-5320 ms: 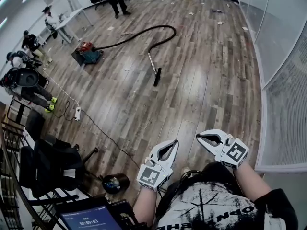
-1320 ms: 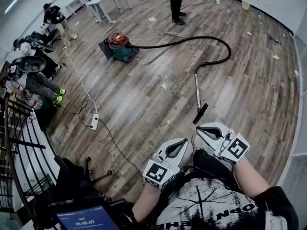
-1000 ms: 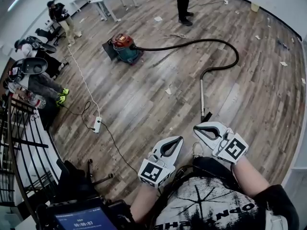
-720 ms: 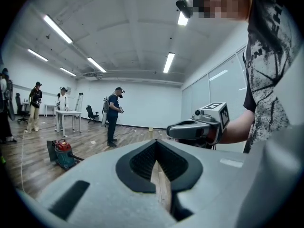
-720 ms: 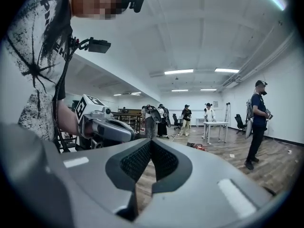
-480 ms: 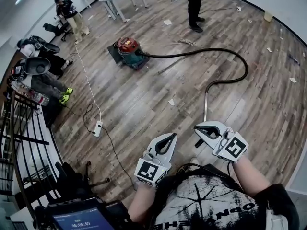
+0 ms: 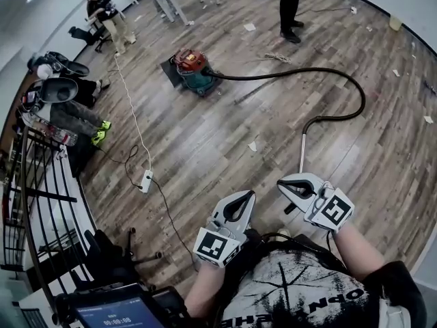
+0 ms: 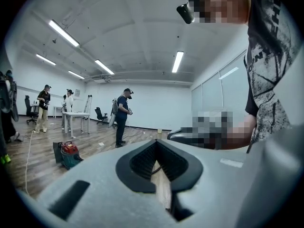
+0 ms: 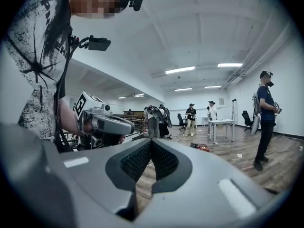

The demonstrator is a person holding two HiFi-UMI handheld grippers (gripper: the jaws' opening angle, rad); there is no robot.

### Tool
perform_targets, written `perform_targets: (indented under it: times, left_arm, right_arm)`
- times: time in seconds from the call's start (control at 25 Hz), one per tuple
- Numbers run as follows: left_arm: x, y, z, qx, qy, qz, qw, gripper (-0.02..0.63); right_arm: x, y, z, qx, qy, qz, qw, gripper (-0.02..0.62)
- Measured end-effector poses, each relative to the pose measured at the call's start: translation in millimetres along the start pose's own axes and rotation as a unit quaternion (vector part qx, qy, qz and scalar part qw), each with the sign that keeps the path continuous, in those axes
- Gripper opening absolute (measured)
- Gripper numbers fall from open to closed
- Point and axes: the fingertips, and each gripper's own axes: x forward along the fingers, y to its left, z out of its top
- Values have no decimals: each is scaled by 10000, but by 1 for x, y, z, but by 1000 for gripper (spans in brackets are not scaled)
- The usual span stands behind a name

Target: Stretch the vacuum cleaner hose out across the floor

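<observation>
A red and teal vacuum cleaner (image 7: pixel 193 69) stands on the wooden floor well ahead of me. Its black hose (image 7: pixel 259 76) runs right, loops round and comes back to a metal wand (image 7: pixel 302 152). The wand's lower end is hidden behind my right gripper (image 7: pixel 280 183). That gripper is shut and empty, held just in front of my body. My left gripper (image 7: pixel 250 195) is beside it, also shut with nothing in it. The left gripper view shows its closed jaws (image 8: pixel 156 144) and the vacuum cleaner (image 8: pixel 69 153) far off. In the right gripper view my right gripper (image 9: pixel 151 142) is closed too.
A white power strip (image 7: pixel 145 180) and its cable lie on the floor to the left. A black office chair (image 7: pixel 109 258) and a railing (image 7: pixel 41 203) stand at the lower left. A person (image 7: pixel 290 5) stands beyond the vacuum, others sit at the left. Paper scraps (image 7: pixel 252 145) dot the floor.
I have moved toward the vacuum, so the vacuum, hose and wand sit lower and nearer in the head view. The wand's end has slid behind my right gripper. Both grippers stay shut.
</observation>
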Motion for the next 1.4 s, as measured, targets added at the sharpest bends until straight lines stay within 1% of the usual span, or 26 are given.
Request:
perform_targets:
  times: [0.2, 0.28, 0.36, 0.48, 0.52, 0.64, 0.68, 0.8, 0.92, 1.08, 1.16, 1.24, 1.4]
  left_arm:
    - [14, 33, -13, -102, 46, -252, 9996, 2]
    - [20, 47, -14, -129, 72, -427, 9990, 2]
    - [28, 61, -12, -130, 112, -668, 9976, 2]
    - [38, 86, -5, 46, 200, -1027, 9945, 2]
    - [41, 95, -3, 97, 211, -1128, 9933, 2]
    - [49, 124, 3, 193, 237, -1396, 9897, 2]
    - [50, 135, 4, 252, 258, -1466, 9885, 2]
    - [52, 167, 5, 364, 280, -1674, 9848, 2]
    - [56, 190, 2, 303, 290, -1874, 9814, 2]
    - [72, 208, 0, 391, 317, -2195, 9743, 2]
    - [77, 212, -4, 344, 358, -2359, 9705, 2]
    - [83, 217, -10, 285, 470, -2470, 9675, 2]
    - [105, 220, -7, 351, 468, -2626, 9631, 2]
  right_arm:
    - [30, -20, -9, 7, 114, -177, 9998, 6]
    - [42, -31, -8, -40, 148, -293, 9995, 6]
    - [54, -48, -3, 109, 71, -513, 9986, 6]
    - [74, -72, 5, 541, 42, -885, 9946, 6]
    - [82, -79, 8, 541, 43, -989, 9936, 6]
    - [105, -98, 13, 275, -44, -1235, 9920, 6]
    - [114, -102, 13, 314, -73, -1317, 9908, 6]
    - [138, -113, 7, 645, 6, -1598, 9850, 6]
    - [157, -122, 1, 657, 127, -1802, 9813, 5]
    - [170, -138, -4, 700, 202, -2079, 9754, 6]
    - [170, -141, -12, 763, 278, -2203, 9721, 6]
    - [169, -147, -20, 778, 334, -2317, 9691, 6]
    - [156, -169, -25, 751, 291, -2566, 9632, 6]
